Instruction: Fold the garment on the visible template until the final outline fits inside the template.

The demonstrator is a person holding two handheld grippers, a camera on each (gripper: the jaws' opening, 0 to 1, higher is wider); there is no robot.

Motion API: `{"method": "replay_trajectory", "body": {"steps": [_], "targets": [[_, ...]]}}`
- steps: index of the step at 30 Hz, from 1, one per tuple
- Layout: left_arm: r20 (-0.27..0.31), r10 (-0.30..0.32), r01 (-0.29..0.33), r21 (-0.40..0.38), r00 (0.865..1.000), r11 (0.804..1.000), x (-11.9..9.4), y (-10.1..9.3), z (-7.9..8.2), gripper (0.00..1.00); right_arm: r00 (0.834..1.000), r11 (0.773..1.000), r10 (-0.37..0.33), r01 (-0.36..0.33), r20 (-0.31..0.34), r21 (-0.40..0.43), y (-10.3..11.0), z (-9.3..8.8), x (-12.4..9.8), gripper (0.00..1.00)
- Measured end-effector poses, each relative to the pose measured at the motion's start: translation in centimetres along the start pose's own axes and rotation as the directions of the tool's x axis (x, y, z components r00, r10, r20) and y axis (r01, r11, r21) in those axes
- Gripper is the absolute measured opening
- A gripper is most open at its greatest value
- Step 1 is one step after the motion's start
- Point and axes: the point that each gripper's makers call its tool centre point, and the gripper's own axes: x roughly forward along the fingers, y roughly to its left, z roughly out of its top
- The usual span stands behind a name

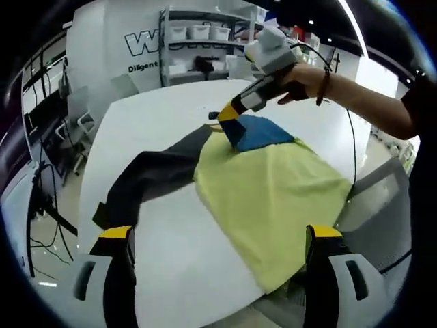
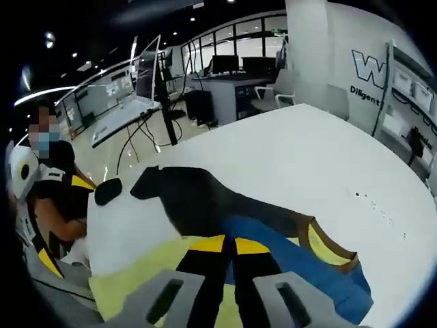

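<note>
Yellow shirt (image 1: pixel 273 184) with dark sleeve (image 1: pixel 153 174) and blue collar lining (image 1: pixel 263 131), spread across the white table (image 1: pixel 164 266). Right tool (image 1: pixel 229 115), held by a hand (image 1: pixel 304 82), pressed together and pinching the shirt at the collar. Left tool (image 1: pixel 218 236) hovering above the shirt's hem end, opposite the collar, jaws spread wide, holding nothing. No template outline discernible around the shirt. Best approach, judging from this: lift the collar gently, carry it toward the hem, keep the edges aligned and the fabric smooth.

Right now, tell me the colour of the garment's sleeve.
Black sleeve, clearest in the left gripper view.
</note>
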Motion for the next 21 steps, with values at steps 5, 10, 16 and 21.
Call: {"method": "replay_trajectory", "body": {"steps": [5,10,16,21], "targets": [[-0.004,0.001,-0.001,-0.002,1.0,1.0,0.1,0.0,-0.2,0.99,1.0,1.0,0.015,-0.016,-0.019,-0.025,0.1,-0.3,0.6,0.0],[0.001,-0.004,0.004,0.001,1.0,1.0,0.1,-0.1,0.0,0.99,0.997,0.999,0.039,-0.041,-0.064,-0.027,0.4,-1.4,2.1,0.0],[0.002,-0.011,0.011,-0.004,1.0,1.0,0.1,0.0,-0.3,0.99,0.997,0.999,0.037,-0.039,-0.071,-0.035,0.1,-1.4,4.0,0.0],[-0.005,-0.019,0.019,-0.008,1.0,1.0,0.4,0.2,-0.8,0.99,0.997,1.0,0.028,-0.027,-0.078,0.015,-0.7,-1.5,6.2,0.0]]}}
